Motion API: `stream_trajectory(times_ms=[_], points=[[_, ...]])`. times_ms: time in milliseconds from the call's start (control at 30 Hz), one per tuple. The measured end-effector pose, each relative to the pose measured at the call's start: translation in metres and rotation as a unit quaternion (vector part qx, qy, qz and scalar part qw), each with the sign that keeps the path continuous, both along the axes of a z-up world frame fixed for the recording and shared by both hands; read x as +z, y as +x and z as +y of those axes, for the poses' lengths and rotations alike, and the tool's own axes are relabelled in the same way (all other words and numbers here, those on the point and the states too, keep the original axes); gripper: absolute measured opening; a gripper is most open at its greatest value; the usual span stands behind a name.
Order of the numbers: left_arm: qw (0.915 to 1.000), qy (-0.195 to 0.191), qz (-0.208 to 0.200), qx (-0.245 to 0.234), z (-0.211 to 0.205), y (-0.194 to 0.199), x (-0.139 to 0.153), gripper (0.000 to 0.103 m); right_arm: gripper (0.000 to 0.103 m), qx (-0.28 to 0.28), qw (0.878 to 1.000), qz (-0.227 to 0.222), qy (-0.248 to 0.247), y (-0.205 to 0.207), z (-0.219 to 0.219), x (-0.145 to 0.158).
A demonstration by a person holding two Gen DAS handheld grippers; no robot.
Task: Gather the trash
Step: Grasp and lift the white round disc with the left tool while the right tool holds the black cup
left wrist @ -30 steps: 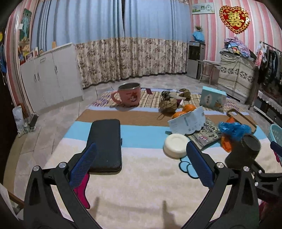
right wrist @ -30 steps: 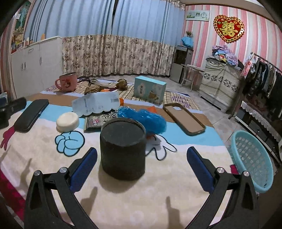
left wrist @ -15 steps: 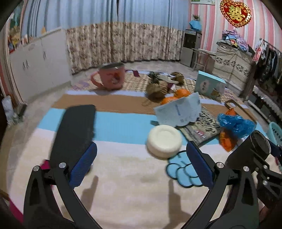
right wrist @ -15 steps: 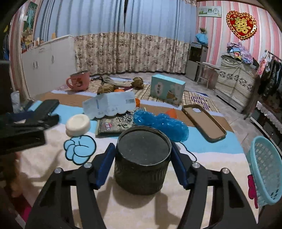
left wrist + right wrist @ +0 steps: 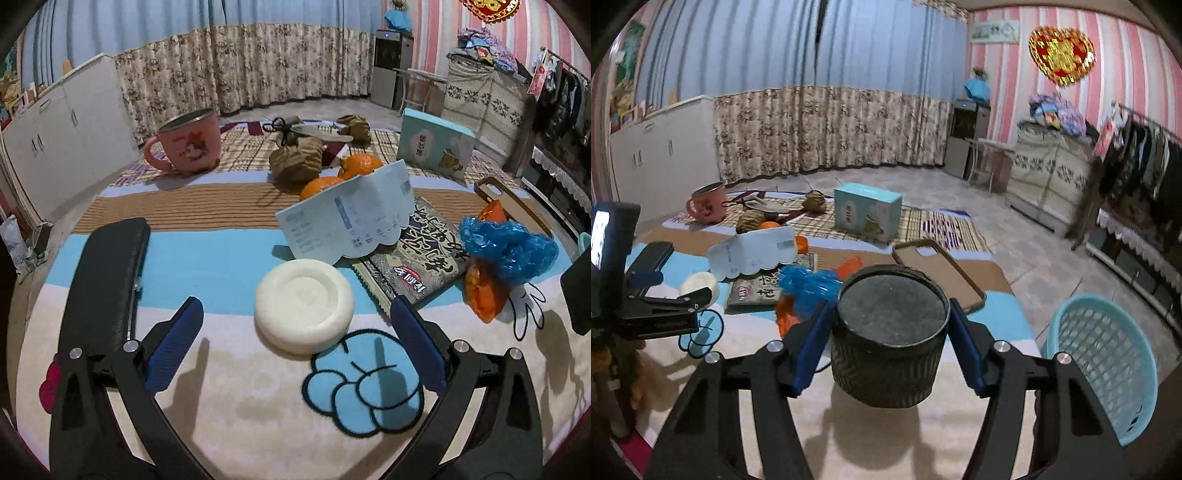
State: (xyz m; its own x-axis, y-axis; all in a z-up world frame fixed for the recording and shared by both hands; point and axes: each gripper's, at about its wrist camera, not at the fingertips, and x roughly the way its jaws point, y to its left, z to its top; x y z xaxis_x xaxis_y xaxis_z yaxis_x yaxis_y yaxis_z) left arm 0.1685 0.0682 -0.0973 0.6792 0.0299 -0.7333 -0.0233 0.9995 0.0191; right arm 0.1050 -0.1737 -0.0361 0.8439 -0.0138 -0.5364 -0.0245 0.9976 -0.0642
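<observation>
1. Right hand-held gripper [image 5: 888, 334]: its blue pads are clamped on both sides of the dark cylindrical container [image 5: 889, 332]. The container appears lifted clear of the blanket [image 5: 916, 450]; a shadow lies beneath it.
2. Left hand-held gripper [image 5: 295, 339]: fingers spread wide, holding nothing. It hovers low over the blanket with the white round lid [image 5: 303, 304] lying between and just ahead of its fingertips.
3. Collection point: the light-blue basket [image 5: 1104, 365] stands to the right of the held container, off the blanket edge. The visible part of its interior shows no items.
4. Progress, as a judgement: the task is at an early stage. One item is gripped but not yet deposited.
5. Remaining on the blanket: the white round lid, the blue plastic bag [image 5: 508, 251], the orange wrapper [image 5: 484, 295], the printed snack packet [image 5: 417, 254] and the folded paper card [image 5: 351, 221].
6. Uncertain status: the black case [image 5: 107, 273], pink mug [image 5: 188, 146], oranges [image 5: 321, 184], teal box [image 5: 436, 147] and phone case [image 5: 938, 273] may not count as trash.
</observation>
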Motion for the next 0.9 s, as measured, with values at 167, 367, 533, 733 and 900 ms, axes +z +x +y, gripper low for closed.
stream_trajectory(times_ms=[167,367,533,733,900], points=[[0.9994,-0.02,0.029,0.004,0.004,0.012,-0.007,0.088,0.062,0.001,1.0,0.0,0.011,-0.001,-0.004,0.0],[0.9985,-0.026,0.047,0.01,0.006,0.019,-0.013,0.076,0.062,0.003,1.0,-0.001,0.029,-0.003,-0.009,0.0],[0.9989,0.002,0.045,-0.006,-0.006,0.02,-0.013,0.061,0.062,-0.009,0.999,0.002,0.034,-0.005,-0.016,-0.002],[0.999,0.014,0.041,-0.01,-0.009,0.015,-0.009,0.061,0.062,-0.017,1.0,0.0,0.024,-0.009,-0.022,0.001],[0.9995,0.023,0.016,-0.014,-0.016,-0.007,0.006,0.061,0.062,-0.014,1.0,-0.009,0.022,-0.017,-0.031,0.011]])
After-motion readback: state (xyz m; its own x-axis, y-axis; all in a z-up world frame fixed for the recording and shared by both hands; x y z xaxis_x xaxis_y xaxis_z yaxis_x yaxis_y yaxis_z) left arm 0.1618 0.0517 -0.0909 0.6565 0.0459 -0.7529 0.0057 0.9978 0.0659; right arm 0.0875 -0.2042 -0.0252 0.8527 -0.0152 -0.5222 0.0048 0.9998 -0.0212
